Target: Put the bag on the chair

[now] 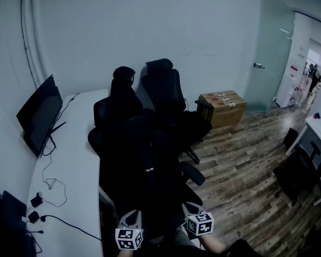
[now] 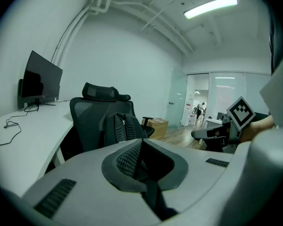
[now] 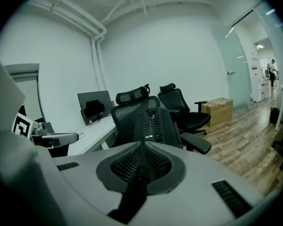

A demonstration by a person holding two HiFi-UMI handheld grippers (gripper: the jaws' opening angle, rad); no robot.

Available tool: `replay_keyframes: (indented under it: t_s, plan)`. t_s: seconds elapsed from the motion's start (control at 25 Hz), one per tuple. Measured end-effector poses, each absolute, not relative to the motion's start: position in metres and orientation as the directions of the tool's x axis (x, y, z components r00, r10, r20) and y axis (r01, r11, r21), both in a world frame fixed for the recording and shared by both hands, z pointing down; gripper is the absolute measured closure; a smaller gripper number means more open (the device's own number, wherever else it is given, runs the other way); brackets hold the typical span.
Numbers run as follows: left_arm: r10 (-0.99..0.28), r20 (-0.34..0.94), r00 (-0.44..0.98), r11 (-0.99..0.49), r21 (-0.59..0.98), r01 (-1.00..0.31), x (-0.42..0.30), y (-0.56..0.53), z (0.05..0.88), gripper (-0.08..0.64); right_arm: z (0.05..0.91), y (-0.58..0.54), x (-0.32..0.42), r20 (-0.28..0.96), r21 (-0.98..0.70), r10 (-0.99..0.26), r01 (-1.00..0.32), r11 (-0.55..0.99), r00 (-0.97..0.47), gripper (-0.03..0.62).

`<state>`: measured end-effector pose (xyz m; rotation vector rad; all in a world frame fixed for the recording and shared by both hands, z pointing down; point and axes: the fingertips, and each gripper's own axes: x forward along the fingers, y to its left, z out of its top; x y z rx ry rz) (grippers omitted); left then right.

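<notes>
The fingers (image 2: 85, 182) of our left gripper (image 2: 140, 149) are pressed together, and so are the fingers (image 3: 203, 173) of our right gripper (image 3: 142, 149). We cannot tell whether a strap lies in the dark seam between each pair. Just ahead, the black bag (image 3: 153, 126) stands upright against the backrest of the chair (image 3: 131, 96), with the white worktop (image 1: 69, 159) beside that chair.

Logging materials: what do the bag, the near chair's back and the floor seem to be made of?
The bag looks like matte black woven fabric, probably nylon, with padded, ribbed straps. The chair back appears to be black mesh on a plastic frame, since a fine open weave shows. The floor is brown wood-grain planks with a slight sheen; solid wood or laminate cannot be told.
</notes>
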<state>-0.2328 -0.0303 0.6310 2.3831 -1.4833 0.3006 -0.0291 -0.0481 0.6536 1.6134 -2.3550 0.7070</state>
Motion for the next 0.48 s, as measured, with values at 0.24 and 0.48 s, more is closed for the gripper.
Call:
replay_keyframes:
  t_s: [0.24,0.48]
  plan:
    - [-0.829,0.346,0.439,-0.406,0.165,-0.899,-0.231,-0.019,0.637,0.54,0.656,-0.038,-0.015,0.421,-0.269,-0.83,-0.924,0.272,-0.367,0.537]
    - [-0.832,0.342,0.436,-0.399,0.177,-0.9,-0.229,-0.011,0.638,0.54,0.654,-0.03,-0.006,0.417,-0.249,-0.838,-0.931,0.267,-0.351,0.538]
